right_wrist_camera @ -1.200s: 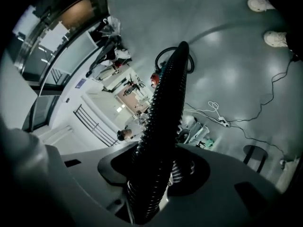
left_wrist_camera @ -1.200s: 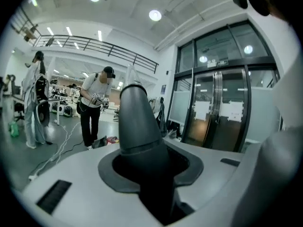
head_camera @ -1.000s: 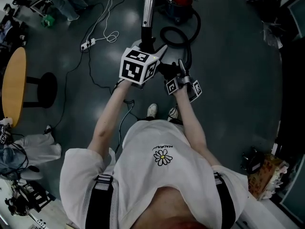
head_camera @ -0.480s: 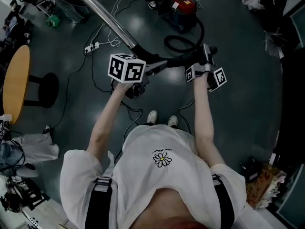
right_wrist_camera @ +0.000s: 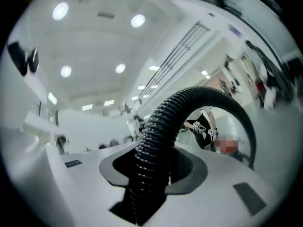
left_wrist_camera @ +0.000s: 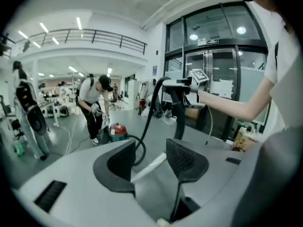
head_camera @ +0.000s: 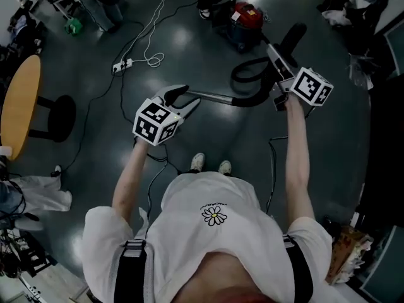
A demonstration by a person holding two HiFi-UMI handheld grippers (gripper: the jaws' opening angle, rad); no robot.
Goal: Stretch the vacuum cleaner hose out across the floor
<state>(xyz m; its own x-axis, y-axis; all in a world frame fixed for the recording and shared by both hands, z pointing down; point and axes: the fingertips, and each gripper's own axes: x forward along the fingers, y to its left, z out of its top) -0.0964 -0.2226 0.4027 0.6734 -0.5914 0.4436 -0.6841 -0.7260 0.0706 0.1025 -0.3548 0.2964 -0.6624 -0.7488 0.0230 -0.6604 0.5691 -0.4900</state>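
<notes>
I see both of the person's arms reaching out in front of the white shirt. The left arm points ahead and a bit to the left, with the left gripper (head_camera: 178, 97) low over the floor. Its jaws have just been opening and now stand apart. A silver tube (left_wrist_camera: 150, 165) runs through the gap between them, but I see the pads are not squeezing it. The right arm is straight and reaches farther out and to the right. The right gripper (head_camera: 276, 55) is clamped tight on the black bumpy hose (right_wrist_camera: 161, 126), which comes up between its jaws and bends over in a big arch. From above, the hose (head_camera: 243, 74) makes a loop on the floor between the right gripper and the red vacuum cleaner (head_camera: 247, 16), which sits near the top of my view. The silver tube lies from the left gripper toward that loop. The floor (head_camera: 328, 144) is dark, smooth and shiny, with lamp spots on it. A white power strip (head_camera: 120, 64) and a thin white cable (head_camera: 151, 59) lie off to the left, and a round wooden table (head_camera: 19, 109) stands at the left edge. In the left gripper view I see another person (left_wrist_camera: 92, 105) bending down in a big bright hall with glass doors
</notes>
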